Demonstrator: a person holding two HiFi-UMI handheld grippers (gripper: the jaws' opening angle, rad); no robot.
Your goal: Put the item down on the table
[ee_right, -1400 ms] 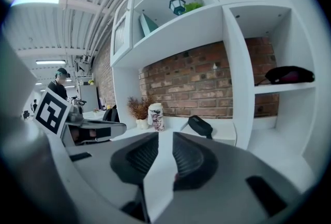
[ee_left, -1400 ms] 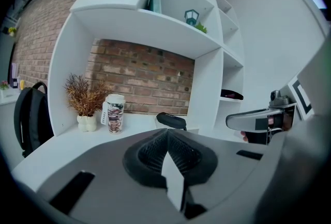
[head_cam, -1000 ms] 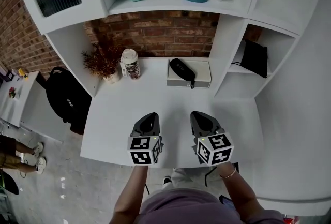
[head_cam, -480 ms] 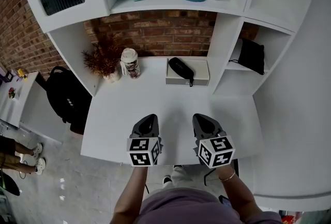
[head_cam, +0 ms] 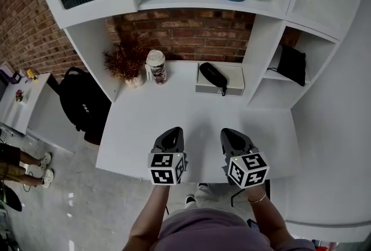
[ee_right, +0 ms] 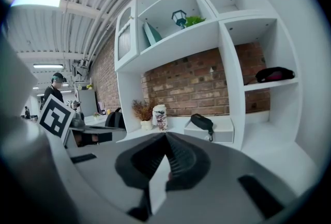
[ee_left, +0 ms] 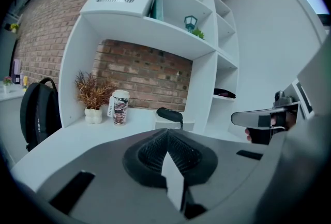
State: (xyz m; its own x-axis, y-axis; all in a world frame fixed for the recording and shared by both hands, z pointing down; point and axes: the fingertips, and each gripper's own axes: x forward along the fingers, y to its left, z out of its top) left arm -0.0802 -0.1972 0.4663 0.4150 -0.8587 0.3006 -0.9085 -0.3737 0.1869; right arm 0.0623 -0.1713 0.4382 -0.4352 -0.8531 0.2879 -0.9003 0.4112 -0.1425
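Both grippers hover side by side over the front part of the white table (head_cam: 133, 128). My left gripper (head_cam: 170, 133) is shut with nothing between its jaws, which also meet in the left gripper view (ee_left: 166, 134). Beside it, my right gripper (head_cam: 230, 134) is shut and empty as well (ee_right: 166, 137). A black pouch (head_cam: 213, 75) lies on a flat white box (head_cam: 232, 88) at the back of the table, far from both grippers. It also shows ahead as the pouch (ee_left: 169, 114) and the pouch (ee_right: 202, 122).
A patterned cup (head_cam: 156, 66) and a dried plant in a white vase (head_cam: 127, 64) stand at the back left. A black bag (head_cam: 293, 64) sits in the right shelf niche. A black backpack (head_cam: 84, 106) stands on the floor at left. A shelf runs above the table.
The head view has shifted a little, so the table sits further right in the picture. Both grippers stay shut, side by side near the front edge.
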